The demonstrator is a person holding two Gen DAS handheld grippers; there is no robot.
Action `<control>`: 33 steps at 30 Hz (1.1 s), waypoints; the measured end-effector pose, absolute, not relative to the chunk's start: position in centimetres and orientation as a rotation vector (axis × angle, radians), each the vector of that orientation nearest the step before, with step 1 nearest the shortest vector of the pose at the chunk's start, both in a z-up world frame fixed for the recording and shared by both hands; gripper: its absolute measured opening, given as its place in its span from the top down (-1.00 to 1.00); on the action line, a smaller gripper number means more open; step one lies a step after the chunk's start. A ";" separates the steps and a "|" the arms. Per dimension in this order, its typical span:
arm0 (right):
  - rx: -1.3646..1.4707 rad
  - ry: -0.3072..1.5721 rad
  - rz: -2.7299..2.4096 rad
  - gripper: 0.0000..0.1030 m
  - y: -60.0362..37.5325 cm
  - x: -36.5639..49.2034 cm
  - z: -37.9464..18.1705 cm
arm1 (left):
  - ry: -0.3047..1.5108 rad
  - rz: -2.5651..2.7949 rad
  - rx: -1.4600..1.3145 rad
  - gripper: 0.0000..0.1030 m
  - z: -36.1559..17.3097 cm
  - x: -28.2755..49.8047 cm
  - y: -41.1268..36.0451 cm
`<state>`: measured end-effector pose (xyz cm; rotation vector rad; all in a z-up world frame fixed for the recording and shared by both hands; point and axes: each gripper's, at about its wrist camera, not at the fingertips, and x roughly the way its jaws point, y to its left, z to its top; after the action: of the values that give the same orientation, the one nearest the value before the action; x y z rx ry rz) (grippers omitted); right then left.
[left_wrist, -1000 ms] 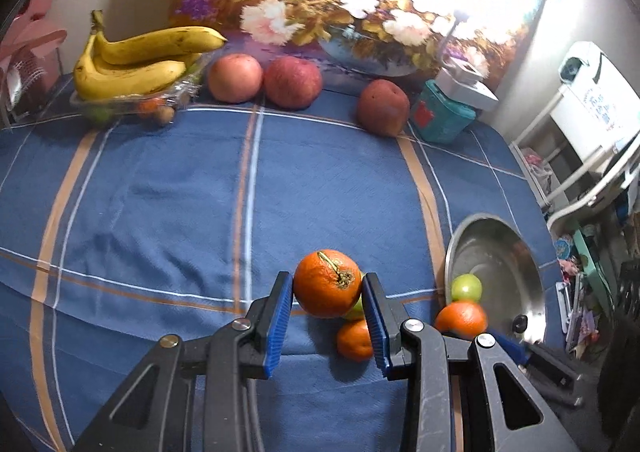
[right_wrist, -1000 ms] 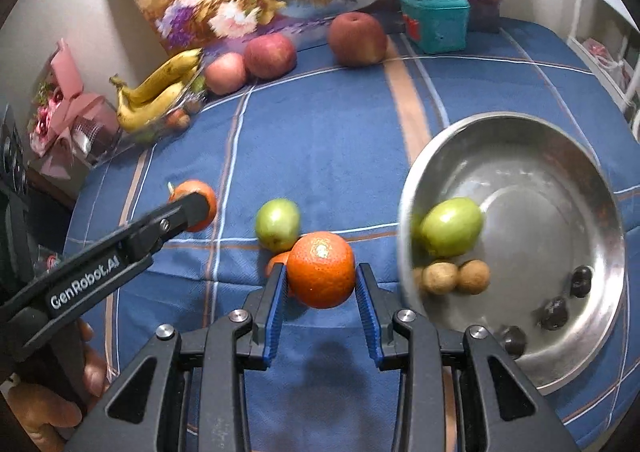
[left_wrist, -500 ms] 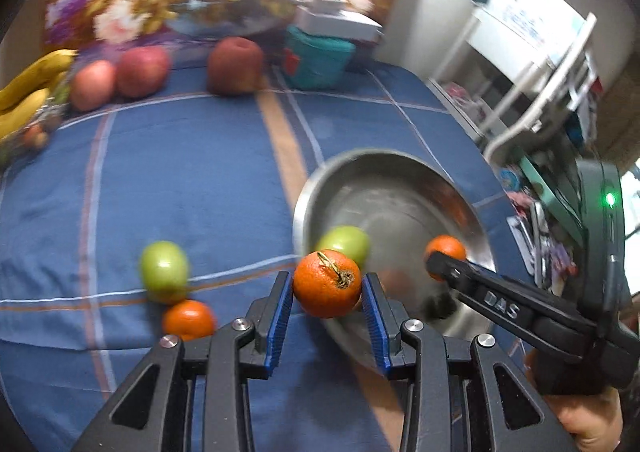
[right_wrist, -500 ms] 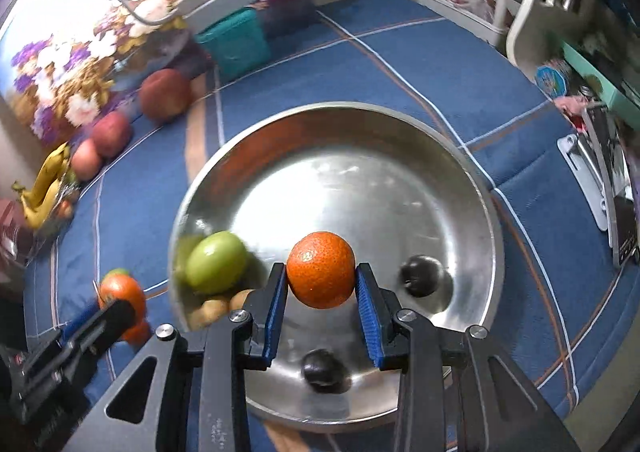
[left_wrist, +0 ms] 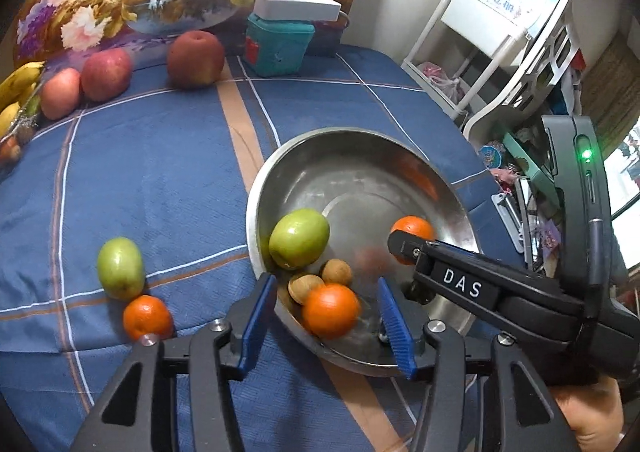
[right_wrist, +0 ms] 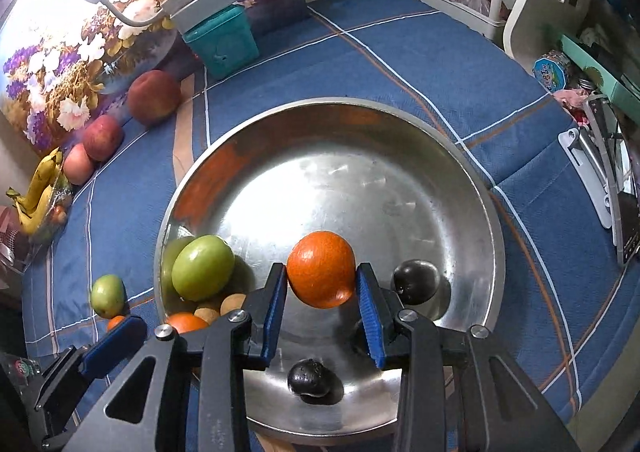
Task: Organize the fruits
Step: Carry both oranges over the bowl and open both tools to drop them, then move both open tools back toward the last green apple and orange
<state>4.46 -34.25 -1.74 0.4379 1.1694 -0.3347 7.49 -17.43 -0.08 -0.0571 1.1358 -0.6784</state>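
My left gripper (left_wrist: 327,322) hangs over the near-left rim of the steel bowl (left_wrist: 256,212), jaws opening. An orange (left_wrist: 330,310), blurred, lies loose between the pads, touching neither, beside two small brown fruits (left_wrist: 306,287) and a green fruit (left_wrist: 299,238). My right gripper (right_wrist: 322,280) is shut on a second orange (right_wrist: 322,268) just above the middle of the bowl (right_wrist: 332,102). Two dark plums (right_wrist: 414,280) lie on the bowl floor. On the cloth left of the bowl sit another green fruit (left_wrist: 120,267) and a small orange (left_wrist: 147,317).
Three red apples (left_wrist: 196,58) line the back of the blue checked cloth, with bananas (left_wrist: 16,92) at the far left. A teal box (left_wrist: 278,42) with a white device on top stands behind the bowl. White shelving (left_wrist: 500,32) and clutter crowd the table's right edge.
Both grippers swung right from the cloth to over the bowl. The left jaws have spread and their orange has dropped into the bowl. The right gripper still grips its orange.
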 end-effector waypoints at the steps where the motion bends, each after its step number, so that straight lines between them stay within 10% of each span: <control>1: 0.448 1.168 -0.334 0.28 -34.3 4.5 -1.7 | 1.136 -0.675 -0.056 -0.09 0.0 7.5 -17.4; 30: 0.223 1.168 -0.182 0.26 -26.5 6.5 0.0 | 1.164 -0.112 -0.273 -0.60 -1.7 12.0 -2.6; 33: 0.233 1.170 -0.176 -0.35 -26.4 6.5 -0.3 | 1.127 -0.064 -0.262 -1.00 -1.6 11.9 -2.1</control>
<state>6.53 -26.37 -0.30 0.2328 1.1696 -0.1759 11.90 -2.13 -1.60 -0.2620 1.1269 -0.0639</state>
